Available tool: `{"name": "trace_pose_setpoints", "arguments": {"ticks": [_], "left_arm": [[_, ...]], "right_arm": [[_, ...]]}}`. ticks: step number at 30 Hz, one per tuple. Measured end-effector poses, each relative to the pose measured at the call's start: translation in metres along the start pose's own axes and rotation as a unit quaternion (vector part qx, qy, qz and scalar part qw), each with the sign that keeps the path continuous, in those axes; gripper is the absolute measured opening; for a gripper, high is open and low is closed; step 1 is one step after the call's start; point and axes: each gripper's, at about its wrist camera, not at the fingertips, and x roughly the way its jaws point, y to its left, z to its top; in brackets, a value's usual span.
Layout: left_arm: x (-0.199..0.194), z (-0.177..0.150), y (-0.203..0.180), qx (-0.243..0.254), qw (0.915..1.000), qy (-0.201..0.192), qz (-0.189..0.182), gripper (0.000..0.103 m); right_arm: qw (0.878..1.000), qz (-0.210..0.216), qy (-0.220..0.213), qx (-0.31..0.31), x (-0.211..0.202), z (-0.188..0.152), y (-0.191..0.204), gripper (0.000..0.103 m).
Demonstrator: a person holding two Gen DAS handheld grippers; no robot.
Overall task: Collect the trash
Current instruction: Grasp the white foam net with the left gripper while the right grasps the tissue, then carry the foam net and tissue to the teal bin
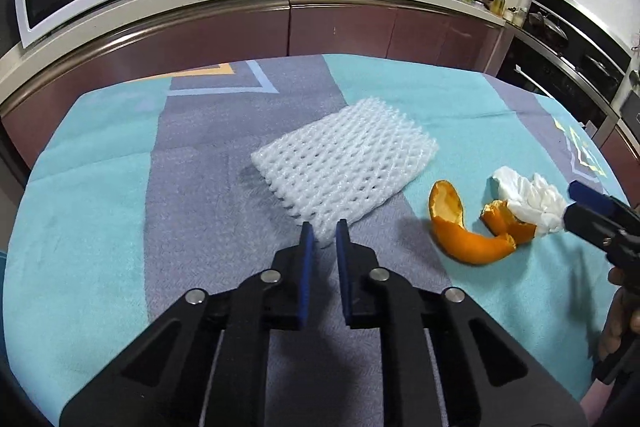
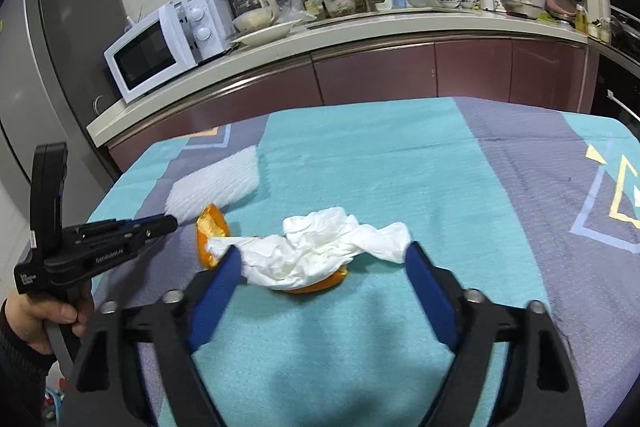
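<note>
From your left wrist camera, your left gripper [image 1: 322, 231] sits with its blue fingers narrowly parted, a slim gap between them, their tips at the near corner of the white foam fruit net [image 1: 344, 163]; whether they pinch that corner you cannot tell from this angle. The net lies flat on the teal and grey tablecloth [image 1: 100, 211]. Just right of the net a curled orange peel [image 1: 466, 231] rests on the cloth, and beyond the peel a crumpled white tissue [image 1: 528, 195] overlaps its far end. Your right gripper [image 1: 576, 205] reaches in from the right edge, its tips at the tissue.

From your right wrist camera, your right gripper [image 2: 325, 259] is spread wide, one blue finger on either side of the tissue [image 2: 316, 251], which drapes over the orange peel [image 2: 214, 231]. Left of the tissue, your left gripper [image 2: 170, 223] points at the foam net [image 2: 218, 183], held in your left hand [image 2: 48, 319]. Behind the table, a white microwave [image 2: 160, 55] stands on the kitchen counter [image 2: 360, 31].
</note>
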Motion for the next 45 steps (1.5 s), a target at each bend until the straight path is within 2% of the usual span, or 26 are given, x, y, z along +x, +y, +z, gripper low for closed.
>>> {"name": "trace_pose_setpoints", "arguments": {"ticks": [2,3,5,7,9,10,13,21,30,38,45], "left_arm": [[0.0,0.001,0.0,-0.001,1.0,-0.003,-0.006,0.007],[-0.001,0.001,-0.001,-0.002,1.0,-0.006,-0.007,0.007],[-0.004,0.001,-0.002,-0.003,0.9998,-0.014,-0.012,0.006],[-0.008,0.0,-0.002,-0.004,0.9997,-0.024,-0.011,0.005],[-0.011,0.0,-0.003,-0.005,0.9995,-0.031,-0.011,0.005],[-0.014,-0.001,-0.003,-0.006,0.9993,-0.037,-0.01,0.005],[-0.02,-0.004,-0.003,-0.007,0.9991,-0.042,-0.011,0.005],[-0.055,-0.008,-0.004,-0.005,0.9969,-0.075,-0.022,0.005],[-0.115,-0.018,0.004,-0.01,0.9924,-0.123,-0.005,0.005],[-0.169,-0.04,0.033,-0.037,0.9869,-0.155,0.024,0.005],[-0.223,-0.069,0.075,-0.071,0.9781,-0.186,0.06,0.005]], "right_arm": [[1.0,0.001,0.005,-0.002,0.002,-0.001,0.001,0.065],[1.0,0.006,0.007,-0.002,0.003,-0.001,0.002,0.057],[1.0,0.01,0.01,-0.004,0.005,-0.002,0.003,0.052],[1.0,0.013,0.014,-0.008,0.006,-0.003,0.004,0.036],[1.0,0.014,0.016,-0.009,0.006,-0.004,0.004,0.028],[1.0,0.016,0.017,-0.01,0.006,-0.004,0.004,0.019],[1.0,0.017,0.018,-0.01,0.005,-0.005,0.003,0.009],[1.0,0.021,-0.003,0.002,-0.01,-0.003,-0.001,0.006],[0.999,0.037,-0.037,-0.004,-0.041,0.003,0.011,0.006],[0.995,0.072,-0.052,-0.035,-0.056,0.007,0.049,0.006],[0.988,0.117,-0.058,-0.081,-0.057,0.019,0.106,0.006]]}}
